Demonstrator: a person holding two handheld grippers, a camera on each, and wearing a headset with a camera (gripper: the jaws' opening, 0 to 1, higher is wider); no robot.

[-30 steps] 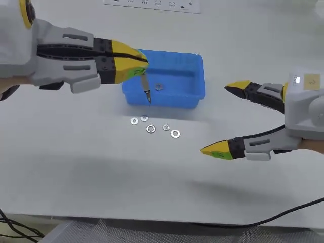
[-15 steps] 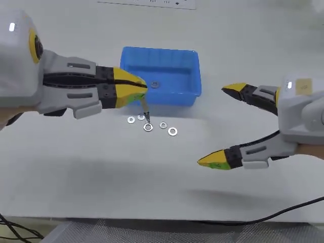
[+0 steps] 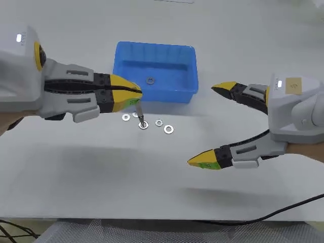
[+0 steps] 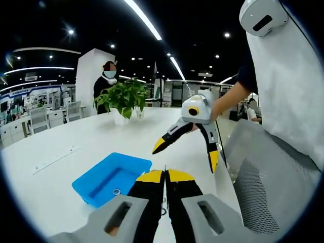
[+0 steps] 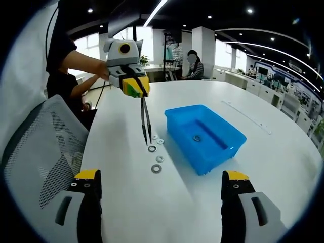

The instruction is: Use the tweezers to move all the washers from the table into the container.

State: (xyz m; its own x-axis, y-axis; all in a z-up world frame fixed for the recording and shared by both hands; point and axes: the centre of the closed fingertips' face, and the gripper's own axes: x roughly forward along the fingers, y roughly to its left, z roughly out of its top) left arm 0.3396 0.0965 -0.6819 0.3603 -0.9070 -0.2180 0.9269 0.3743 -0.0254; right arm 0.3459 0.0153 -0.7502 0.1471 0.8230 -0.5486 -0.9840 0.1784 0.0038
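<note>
Left hand-held gripper (image 3: 137, 93), head view: jaws clenched on the tweezers (image 3: 140, 114). Their tips are down at the middle washer (image 3: 144, 125) of five washers loose on the counter (image 3: 101, 172), just in front of the blue container (image 3: 157, 95). A sixth washer (image 3: 150, 80) lies inside the container. My right hand-held gripper (image 3: 205, 125) is released, jaws wide, and hovers well apart from the washers.

Left gripper view: my jaws are pressed together, with the container (image 4: 86, 195) ahead to their left.

Right gripper view: the tweezers (image 5: 146, 121) hang steeply, tips just beside one washer (image 5: 152, 149). I cannot tell whether it is pinched.

Handling note, my judgement: set one tip through the hole and nip the rim. Keep the squeeze even, lift straight, and clear the container wall before easing off.
</note>
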